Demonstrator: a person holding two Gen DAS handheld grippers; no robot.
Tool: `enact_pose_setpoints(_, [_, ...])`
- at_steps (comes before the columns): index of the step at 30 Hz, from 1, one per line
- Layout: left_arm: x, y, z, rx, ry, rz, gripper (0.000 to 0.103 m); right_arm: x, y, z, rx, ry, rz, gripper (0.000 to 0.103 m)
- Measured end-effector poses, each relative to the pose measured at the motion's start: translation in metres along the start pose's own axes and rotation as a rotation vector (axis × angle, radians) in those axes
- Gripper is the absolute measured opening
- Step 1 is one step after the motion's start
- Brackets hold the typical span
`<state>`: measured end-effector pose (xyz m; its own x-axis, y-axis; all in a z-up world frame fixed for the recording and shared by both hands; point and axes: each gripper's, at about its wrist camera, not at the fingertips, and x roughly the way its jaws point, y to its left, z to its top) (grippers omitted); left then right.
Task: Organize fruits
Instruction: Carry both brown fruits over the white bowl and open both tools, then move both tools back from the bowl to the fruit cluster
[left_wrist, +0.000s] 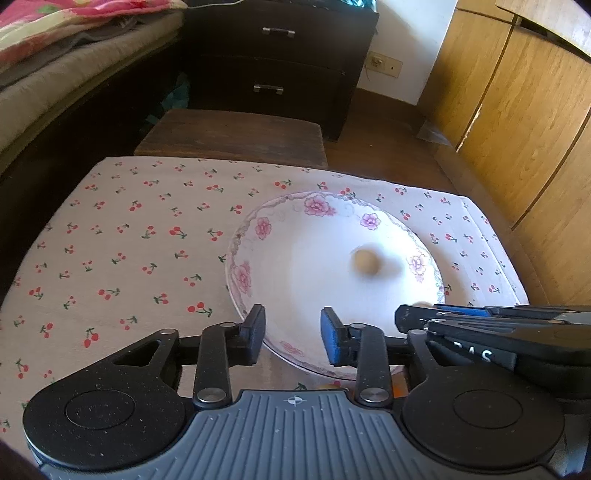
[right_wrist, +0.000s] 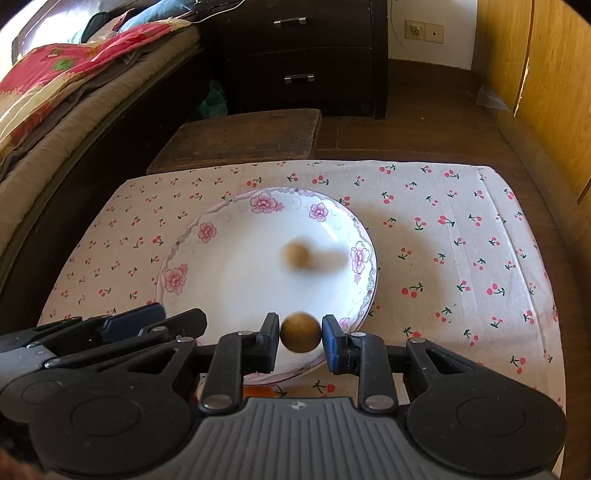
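Observation:
A white plate with pink flowers (left_wrist: 258, 229) (right_wrist: 207, 230) sits on the cherry-print cloth. A small brown round fruit (left_wrist: 366, 261) (right_wrist: 296, 254) lies in the plate, blurred with motion. My left gripper (left_wrist: 293, 338) is open and empty over the plate's near rim. My right gripper (right_wrist: 300, 336) is shut on a second brown round fruit (right_wrist: 300, 332), held over the plate's near rim. The right gripper's fingers (left_wrist: 480, 317) show at the right in the left wrist view. Something orange (right_wrist: 260, 391) (left_wrist: 327, 387) peeks out under the grippers, mostly hidden.
The cloth (left_wrist: 122, 240) (right_wrist: 461, 236) covers a low table. A dark wooden stool (left_wrist: 232, 134) stands behind it, with a dark drawer chest (left_wrist: 280, 62) beyond. A bed (right_wrist: 55, 103) is at the left and wooden cabinet doors (left_wrist: 524, 110) at the right.

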<state>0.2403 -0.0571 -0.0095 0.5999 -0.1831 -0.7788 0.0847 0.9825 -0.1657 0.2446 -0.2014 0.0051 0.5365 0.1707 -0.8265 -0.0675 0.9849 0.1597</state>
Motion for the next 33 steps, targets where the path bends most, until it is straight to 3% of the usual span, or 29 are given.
enact_pose_setpoints(11, [-0.011, 0.006, 0.001, -0.018, -0.016, -0.008, 0.053, -0.012, 0.003, 0.001, 0.001, -0.031, -0.005, 0.028])
enact_pose_setpoints(33, [-0.038, 0.006, -0.011, 0.006, -0.045, -0.015, 0.059, -0.046, 0.012, -0.020, -0.032, -0.065, -0.005, 0.029])
